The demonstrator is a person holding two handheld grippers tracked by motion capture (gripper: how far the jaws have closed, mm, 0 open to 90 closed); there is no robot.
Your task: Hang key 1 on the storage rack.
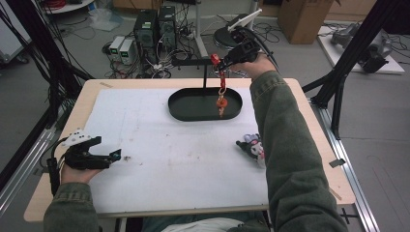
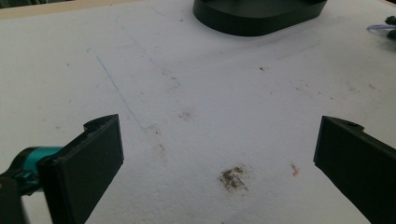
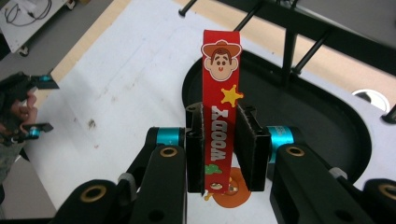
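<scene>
The right gripper [image 3: 219, 154] pinches the red strap [image 3: 220, 116] near the stand's bar [image 1: 196, 61] — hanging is left (left gripper [image 2: 219, 158] jaws spread, idle).

1. A lab or robotics test room: black metal frame struts [image 1: 341, 72] stand around the pale wooden bench [image 1: 92, 92].
2. Black computer towers [image 1: 155, 26] and tangled cables [image 1: 159, 60] sit on the grey floor.
3. A brown cardboard box [image 1: 302, 14] stands behind.

Even, soft indoor light, faint shadows on the white mat [image 1: 159, 145], low resolution, near jaws slightly blurred.
</scene>
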